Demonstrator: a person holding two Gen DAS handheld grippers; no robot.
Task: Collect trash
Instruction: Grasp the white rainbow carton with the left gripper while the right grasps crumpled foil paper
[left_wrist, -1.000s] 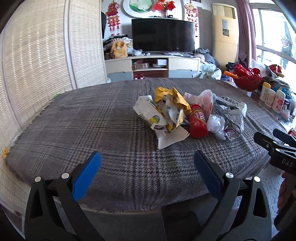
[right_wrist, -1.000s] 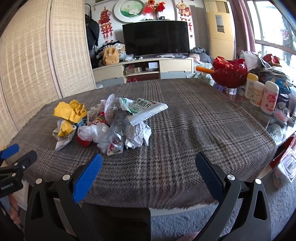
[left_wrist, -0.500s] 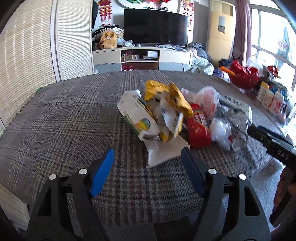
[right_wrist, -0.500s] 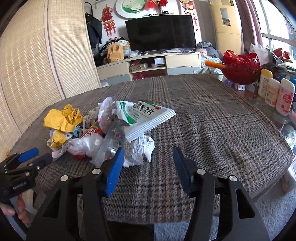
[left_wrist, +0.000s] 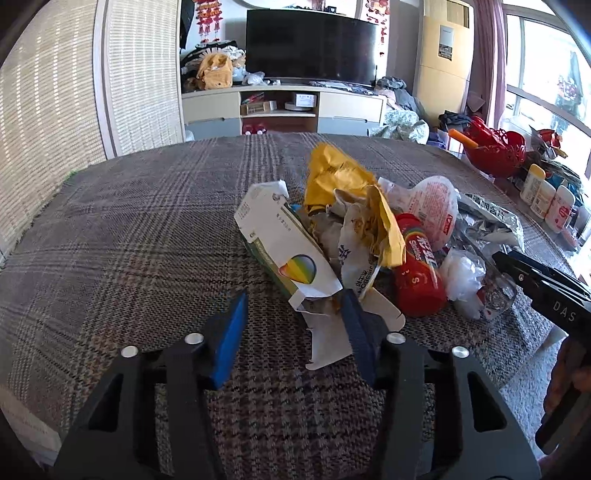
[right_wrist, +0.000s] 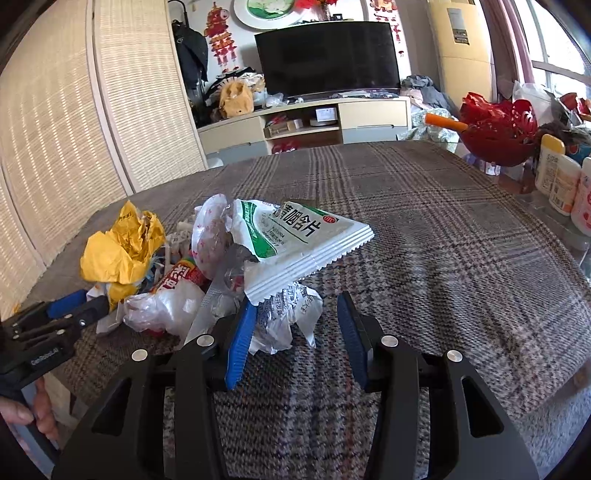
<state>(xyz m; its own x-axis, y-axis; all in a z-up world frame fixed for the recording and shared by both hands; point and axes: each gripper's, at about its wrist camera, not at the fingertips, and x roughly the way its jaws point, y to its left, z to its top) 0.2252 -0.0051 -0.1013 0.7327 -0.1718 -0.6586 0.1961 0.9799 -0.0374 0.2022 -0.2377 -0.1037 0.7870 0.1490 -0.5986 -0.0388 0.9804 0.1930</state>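
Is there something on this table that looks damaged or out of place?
Yes. A heap of trash lies on the plaid tablecloth: a white carton torn open and flattened, crumpled yellow paper, a red tube on its side, and crushed plastic wrap. Nothing looks spilled.

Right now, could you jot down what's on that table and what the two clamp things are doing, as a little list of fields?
surface: table under a plaid cloth
trash pile: yellow crumpled wrapper, white carton, red snack tube, green-and-white sachets, crumpled printed paper
left gripper: open, at the carton's torn flap
right gripper: open, fingers either side of the crumpled paper
held: nothing yet
beside table: red basket, lotion bottles
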